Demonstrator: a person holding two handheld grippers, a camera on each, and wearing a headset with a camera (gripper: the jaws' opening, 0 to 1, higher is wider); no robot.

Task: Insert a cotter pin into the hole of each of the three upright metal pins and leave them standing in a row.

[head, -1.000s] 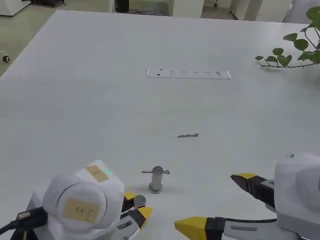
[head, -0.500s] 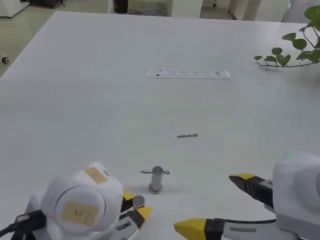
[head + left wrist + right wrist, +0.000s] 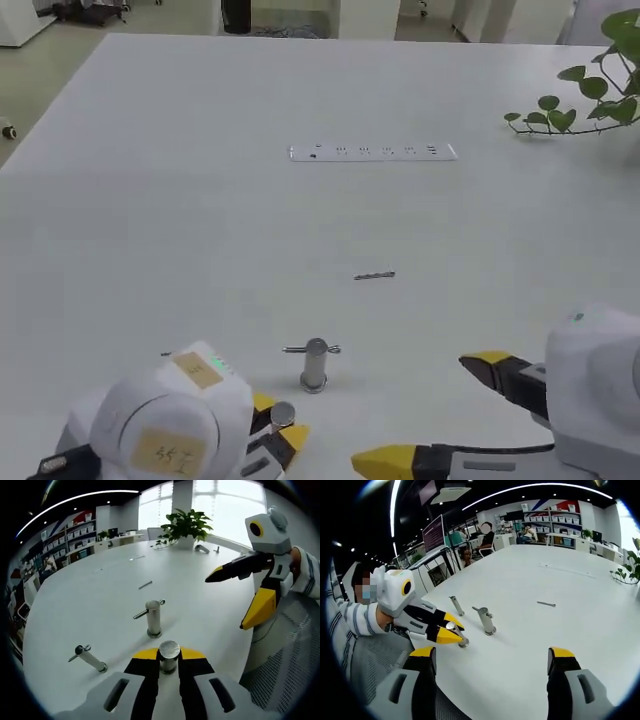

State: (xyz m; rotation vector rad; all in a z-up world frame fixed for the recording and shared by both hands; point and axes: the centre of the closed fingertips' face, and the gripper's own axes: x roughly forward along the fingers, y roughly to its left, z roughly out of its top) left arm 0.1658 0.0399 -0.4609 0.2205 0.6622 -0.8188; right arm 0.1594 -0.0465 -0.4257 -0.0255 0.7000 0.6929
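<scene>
My left gripper point(image 3: 283, 428) is shut on a plain metal pin point(image 3: 169, 655) near the table's front edge, and the pin's foot looks to rest on the table point(image 3: 461, 641). Just beyond it stands an upright pin with a cotter pin through it point(image 3: 315, 362) point(image 3: 153, 618) point(image 3: 486, 620). A third pin with a cotter pin point(image 3: 90, 657) point(image 3: 456, 605) stands to the left and looks tilted in the left gripper view. One loose cotter pin point(image 3: 374, 276) point(image 3: 546, 603) lies farther out on the table. My right gripper point(image 3: 435, 412) point(image 3: 492, 662) hovers open at the front right, holding nothing.
A white power strip point(image 3: 372, 152) lies across the far middle of the white table point(image 3: 150, 220). A potted plant point(image 3: 590, 95) reaches in at the far right. People sit at desks beyond the table point(image 3: 485, 535).
My left gripper with its pin has drawn slightly toward the near edge. The head camera shifted a little. The right gripper and the other pins have stayed put.
</scene>
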